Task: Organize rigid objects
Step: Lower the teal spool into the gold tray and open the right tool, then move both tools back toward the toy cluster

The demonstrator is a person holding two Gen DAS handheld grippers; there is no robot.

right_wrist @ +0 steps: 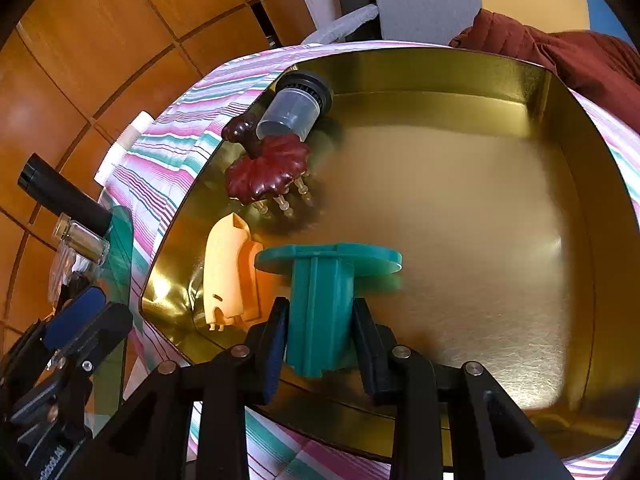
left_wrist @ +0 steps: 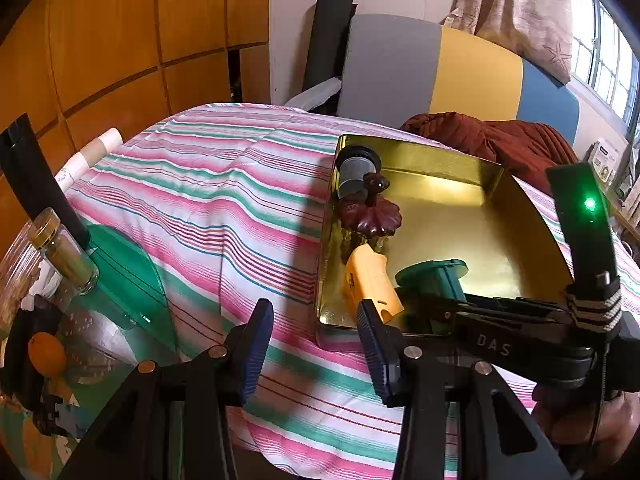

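Right gripper (right_wrist: 320, 336) clamps green spool (right_wrist: 320, 300) low inside gold tray (right_wrist: 580, 184), beside 3 items already placed; left gripper (left_wrist: 312, 344) half-open, empty, over cloth (left_wrist: 200, 184); bottle (left_wrist: 68, 252) and clutter remain outside.

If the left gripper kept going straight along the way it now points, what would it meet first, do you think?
Most likely the striped tablecloth. The left gripper is empty, its jaws apart, aimed down at bare cloth just left of the gold tray. Nothing stands between, though depth is hard to judge here.
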